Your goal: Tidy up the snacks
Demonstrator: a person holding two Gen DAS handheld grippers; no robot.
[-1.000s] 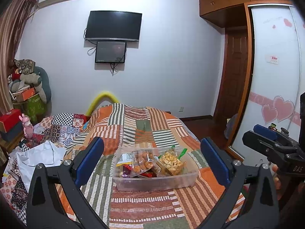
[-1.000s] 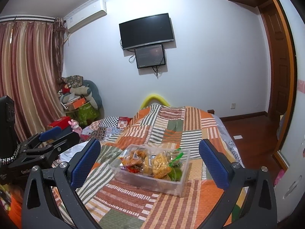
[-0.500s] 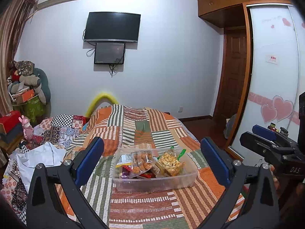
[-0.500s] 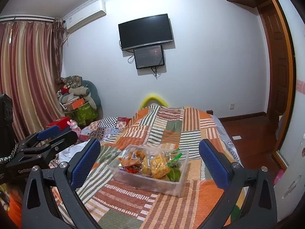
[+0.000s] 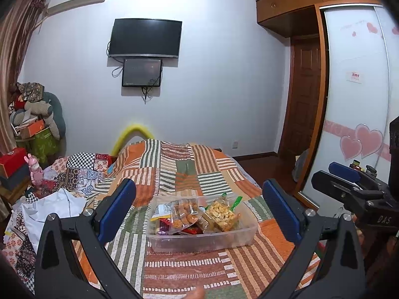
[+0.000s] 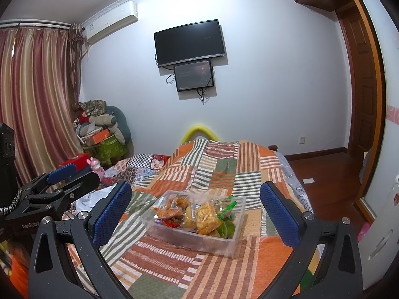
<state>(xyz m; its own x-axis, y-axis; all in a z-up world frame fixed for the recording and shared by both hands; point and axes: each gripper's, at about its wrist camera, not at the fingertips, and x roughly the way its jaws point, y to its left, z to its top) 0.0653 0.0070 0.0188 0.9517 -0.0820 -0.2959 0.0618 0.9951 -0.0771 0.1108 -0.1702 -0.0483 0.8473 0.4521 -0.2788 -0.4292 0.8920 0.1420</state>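
A clear plastic box (image 5: pixel 199 239) (image 6: pixel 219 239) sits on the patchwork bedspread, filled with several snack packets. A bag of pale crackers (image 5: pixel 223 214) (image 6: pixel 207 215) and a bag of orange bites (image 5: pixel 183 214) (image 6: pixel 172 208) stand on top, with green wrappers (image 6: pixel 225 226) at the right. My left gripper (image 5: pixel 199 211) is open, held back from the box with nothing between its blue pads. My right gripper (image 6: pixel 195 210) is open too, framing the box from a distance. Each gripper shows at the edge of the other's view.
The striped quilt (image 5: pixel 189 169) covers the bed. White cloth (image 5: pixel 49 211) and crumpled fabrics lie at the left. Boxes and cushions (image 6: pixel 99 129) pile up in the corner by the curtain. A wardrobe with heart stickers (image 5: pixel 359 124) and a wooden door stand on the right.
Both views have drifted back and slightly up, so the box appears a little smaller and lower. Both grippers stay open and the snacks have not moved.
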